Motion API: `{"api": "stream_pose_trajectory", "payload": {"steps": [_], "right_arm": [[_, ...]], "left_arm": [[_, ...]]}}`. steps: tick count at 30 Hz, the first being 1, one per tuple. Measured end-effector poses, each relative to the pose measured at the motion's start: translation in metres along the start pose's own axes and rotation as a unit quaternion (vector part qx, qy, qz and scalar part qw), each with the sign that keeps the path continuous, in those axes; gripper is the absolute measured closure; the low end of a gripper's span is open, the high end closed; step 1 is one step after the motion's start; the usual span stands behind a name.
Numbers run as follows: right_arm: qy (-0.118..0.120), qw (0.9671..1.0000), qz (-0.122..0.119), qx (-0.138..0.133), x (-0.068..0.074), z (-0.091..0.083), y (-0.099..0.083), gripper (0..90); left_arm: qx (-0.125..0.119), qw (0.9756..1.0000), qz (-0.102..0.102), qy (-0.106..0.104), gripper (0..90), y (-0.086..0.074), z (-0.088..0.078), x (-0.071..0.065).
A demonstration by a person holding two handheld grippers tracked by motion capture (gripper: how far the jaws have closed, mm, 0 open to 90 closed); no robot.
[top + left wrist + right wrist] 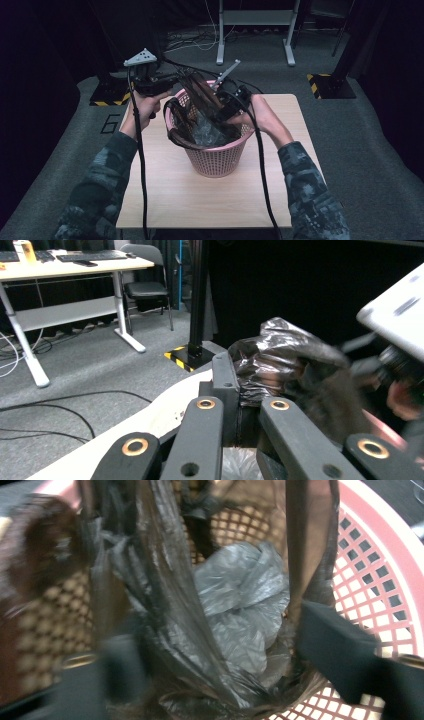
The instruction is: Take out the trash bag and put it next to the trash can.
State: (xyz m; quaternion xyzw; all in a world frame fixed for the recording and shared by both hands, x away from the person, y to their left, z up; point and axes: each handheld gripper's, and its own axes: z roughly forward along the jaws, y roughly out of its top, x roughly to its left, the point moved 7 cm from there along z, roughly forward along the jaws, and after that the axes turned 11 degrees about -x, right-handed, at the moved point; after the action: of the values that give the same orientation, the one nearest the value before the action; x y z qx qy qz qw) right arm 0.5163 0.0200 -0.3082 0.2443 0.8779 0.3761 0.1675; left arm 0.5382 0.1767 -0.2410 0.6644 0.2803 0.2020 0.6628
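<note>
Looking down from the high view, a pink basket [216, 159] stands on the wooden table [165, 195], with a black plastic bag [202, 122] partly inside it and partly draped over its near-left rim. The left gripper [167, 82] is raised beside the basket's upper left edge, and stretched bag film runs from it down into the basket. The right gripper [227, 102] is tipped down over the basket's mouth, against the film.

From the left gripper view, the two jaws are clenched on a crumpled bunch of the black plastic bag [280, 365]; the film is pinched between the fingers [223, 377] and bulges out just beyond their tips. The table edge [150, 415] lies below, and the right gripper's grey plate [400, 315] shows at the right.

From the right gripper view, the jaws stand apart inside the pink basket [380, 570]. Strands of the black plastic bag [165, 595] hang between the fingers [335, 645], with a crumpled grey fold [240, 595] lying deeper between them. The pads are not visibly pressing on the film, and blur hides whether the left one touches it.
</note>
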Motion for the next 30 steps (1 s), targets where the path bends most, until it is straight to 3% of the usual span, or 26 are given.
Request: {"api": "stream_pose_trajectory", "payload": {"steps": [4,5,8,11,16,19,20,21,25,27,29,30], "right_arm": [[-0.004,0.9998,0.019,-0.001,0.007,0.015,0.005,87.9],[-0.008,0.9995,0.031,-0.009,0.007,0.016,0.007,90.0],[-0.008,0.9967,0.072,-0.036,0.007,0.014,0.016,90.0],[-0.018,0.9916,0.105,-0.073,0.002,0.008,0.025,90.0],[-0.035,0.9827,0.133,-0.124,-0.005,-0.004,0.037,90.0],[-0.036,0.9795,0.139,-0.141,-0.006,-0.007,0.042,90.0],[-0.038,0.9788,0.14,-0.145,-0.006,-0.008,0.043,90.0],[-0.04,0.9783,0.137,-0.151,-0.005,-0.009,0.044,90.0],[-0.045,0.9758,0.14,-0.162,-0.004,-0.011,0.047,90.0],[-0.046,0.9746,0.142,-0.167,-0.002,-0.013,0.05,90.0],[-0.046,0.9737,0.139,-0.175,0.0,-0.014,0.053,90.0],[-0.043,0.9735,0.139,-0.176,0.003,-0.015,0.055,90.0]], "left_arm": [[0.016,0.9998,-0.002,-0.01,90.0,-0.004,0.001,-0.004],[0.017,0.9998,-0.004,-0.014,90.0,-0.006,0.001,-0.006],[0.029,0.9993,0.001,-0.025,89.9,-0.013,0.0,-0.01],[0.037,0.9988,0.004,-0.033,88.9,-0.022,-0.003,-0.013],[0.059,0.9975,0.01,-0.038,79.9,-0.041,-0.005,-0.017],[0.075,0.9962,0.007,-0.044,72.3,-0.051,-0.003,-0.018],[0.08,0.9952,0.003,-0.056,70.6,-0.054,-0.002,-0.019],[0.087,0.9948,0.003,-0.053,66.5,-0.056,0.0,-0.019],[0.113,0.9922,-0.001,-0.053,32.8,-0.064,0.006,-0.021],[0.117,0.9925,0.002,-0.034,25.3,-0.065,0.009,-0.022],[0.12,0.9924,0.0,-0.028,18.0,-0.065,0.012,-0.021],[0.125,0.9921,0.0,-0.012,16.7,-0.066,0.014,-0.02]]}}
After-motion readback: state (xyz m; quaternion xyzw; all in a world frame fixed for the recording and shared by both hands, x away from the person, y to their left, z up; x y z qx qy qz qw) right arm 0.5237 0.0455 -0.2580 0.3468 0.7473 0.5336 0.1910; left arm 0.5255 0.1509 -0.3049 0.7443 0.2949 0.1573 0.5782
